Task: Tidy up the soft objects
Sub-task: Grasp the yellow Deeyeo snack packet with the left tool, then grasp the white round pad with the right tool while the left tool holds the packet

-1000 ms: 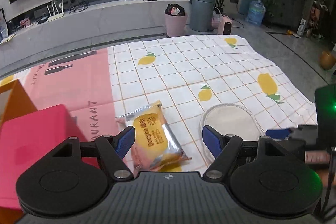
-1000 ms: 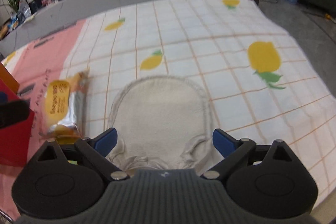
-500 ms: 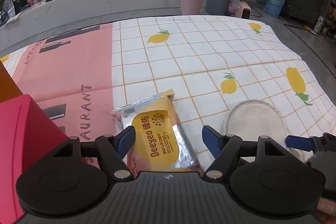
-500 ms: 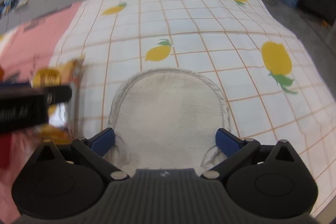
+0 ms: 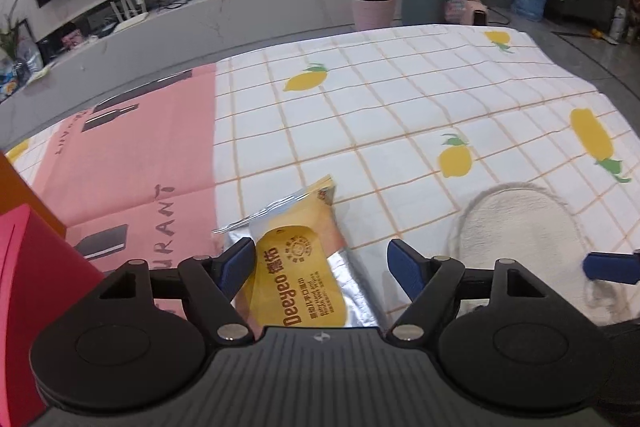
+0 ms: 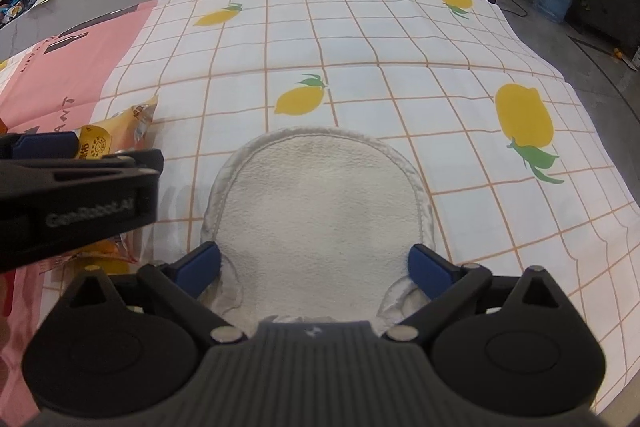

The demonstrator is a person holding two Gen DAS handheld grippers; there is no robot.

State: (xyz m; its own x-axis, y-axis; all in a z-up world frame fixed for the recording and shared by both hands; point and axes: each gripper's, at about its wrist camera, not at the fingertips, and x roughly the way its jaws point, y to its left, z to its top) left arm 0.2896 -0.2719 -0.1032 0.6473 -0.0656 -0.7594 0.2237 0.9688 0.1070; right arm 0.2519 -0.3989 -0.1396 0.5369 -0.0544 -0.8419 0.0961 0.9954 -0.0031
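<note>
Fleecy white pad [image 6: 320,223] lies flat on lemon-print cloth [image 6: 360,39], near end btwn right gripper [image 6: 316,267] jaws, which stand wide and are closing, pads not yet pressing: likely set to pinch it. Left gripper [image 5: 320,265], jaws open, straddles foil wipes pack [image 5: 296,267] w/o contact. Red box [image 5: 24,291] at far left, prob. the destination.

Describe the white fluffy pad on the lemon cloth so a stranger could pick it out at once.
Start from the lemon-print checked tablecloth covering the table. On its near edge, just in front of a printed lemon, lies the white pad, flat, between the right gripper's closing jaws. Unlike the shiny orange-and-silver snack packet to its left, it is plain, fuzzy and round-topped with a stitched rim.
</note>
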